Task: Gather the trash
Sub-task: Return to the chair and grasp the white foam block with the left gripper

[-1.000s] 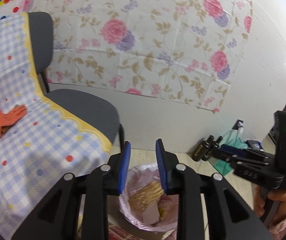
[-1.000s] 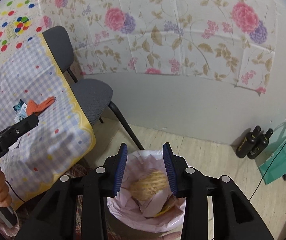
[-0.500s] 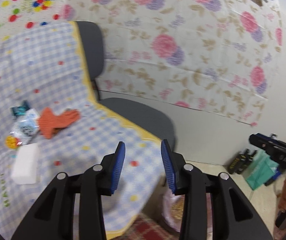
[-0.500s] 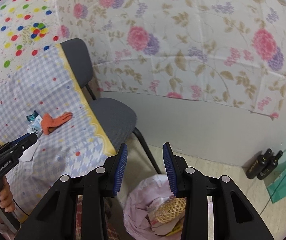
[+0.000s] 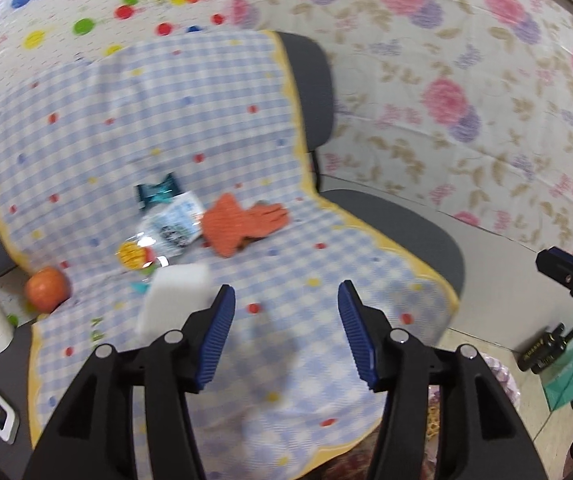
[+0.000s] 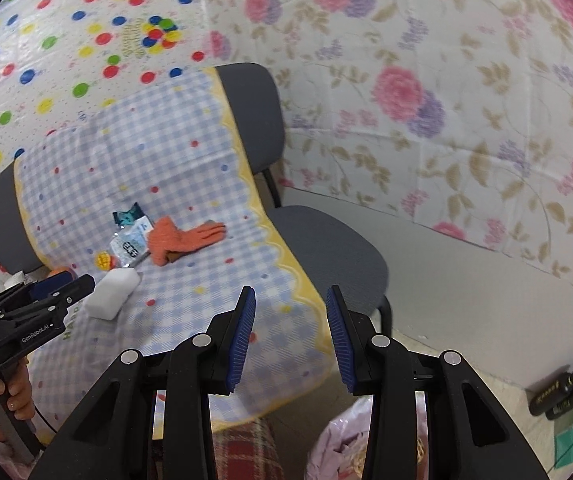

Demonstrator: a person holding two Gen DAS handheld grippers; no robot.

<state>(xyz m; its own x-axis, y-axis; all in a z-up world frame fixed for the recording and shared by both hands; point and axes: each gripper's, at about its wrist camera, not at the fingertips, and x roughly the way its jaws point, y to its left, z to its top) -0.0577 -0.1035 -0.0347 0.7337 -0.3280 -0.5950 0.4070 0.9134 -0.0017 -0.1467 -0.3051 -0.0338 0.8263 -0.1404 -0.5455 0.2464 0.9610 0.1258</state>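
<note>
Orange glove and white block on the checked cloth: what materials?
Orange glove: knitted fabric, matte; limp, ribbed cuff, soft fingers. White block: probably foam or sponge, matte, with soft rounded edges; blur leaves it open, could be paper-wrapped.

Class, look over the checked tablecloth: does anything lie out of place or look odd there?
Yes. An orange glove lies crumpled among loose wrappers mid-table, beside a white block; an orange fruit sits near the edge.

Crumpled teal wrapper point(image 5: 156, 192), clear printed packet point(image 5: 172, 228) touching it, flat on checked cloth
</note>
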